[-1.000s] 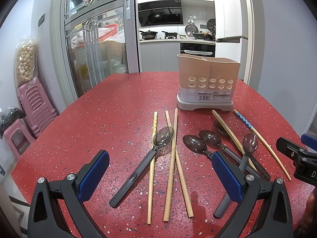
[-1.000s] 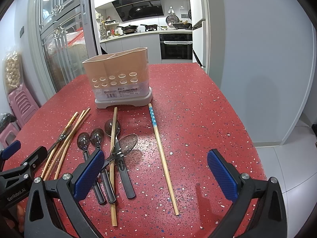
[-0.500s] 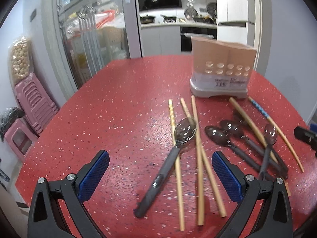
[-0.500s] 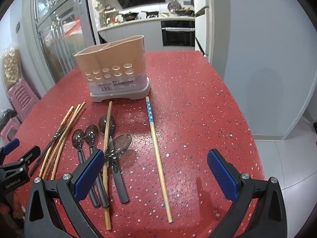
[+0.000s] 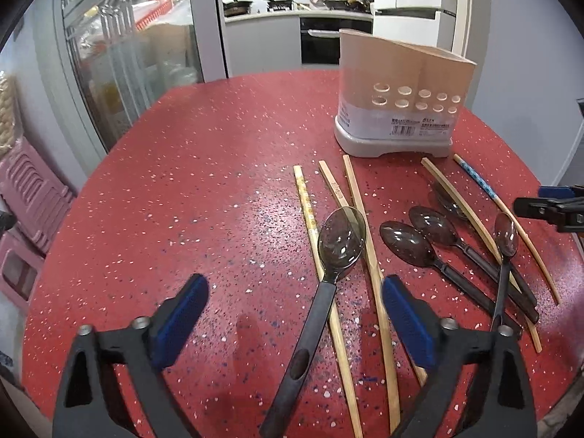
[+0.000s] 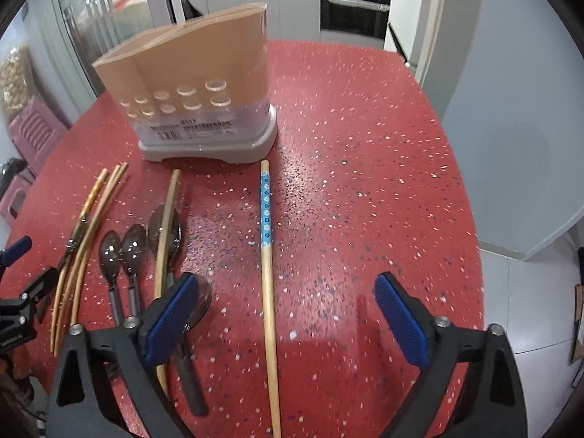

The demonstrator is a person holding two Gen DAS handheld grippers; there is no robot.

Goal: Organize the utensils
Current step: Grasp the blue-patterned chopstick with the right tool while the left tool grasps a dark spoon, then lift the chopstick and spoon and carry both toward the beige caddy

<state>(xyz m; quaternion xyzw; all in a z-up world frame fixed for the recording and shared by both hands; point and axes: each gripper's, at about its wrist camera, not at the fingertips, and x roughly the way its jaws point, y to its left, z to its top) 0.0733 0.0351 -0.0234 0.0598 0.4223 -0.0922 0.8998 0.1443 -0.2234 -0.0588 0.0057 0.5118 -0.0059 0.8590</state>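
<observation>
Left wrist view. The surface (image 5: 204,197) is red, glossy, speckled white and blue, with a rounded edge. The holder (image 5: 398,106), beige plastic on a grey base with two rows of round holes, stands at far right; its white barcode label cannot be read. Three bamboo chopsticks (image 5: 368,255) lie side by side, running near to far. A spoon (image 5: 341,241) with a smoky translucent bowl and dark handle lies across them. Right of it lie four more spoons (image 5: 405,242) and a plain chopstick (image 5: 471,215); the patterned chopstick (image 5: 478,182), with a blue band, lies furthest right. The left gripper (image 5: 294,323) hangs with jaws released, blue ribbed pads wide apart, the spoon handle between them, untouched. Against the frame a second ago, the spoon sits nearer and centred between the pads, and the holder lies further right.

Right wrist view. The right gripper (image 6: 286,314) straddles the patterned chopstick (image 6: 268,281); the jaws are closing, the pads not pressing it. The holder (image 6: 193,98) shows larger and blurred compared with a second ago. The left gripper (image 6: 16,288) shows at the left edge, lettering unreadable.
</observation>
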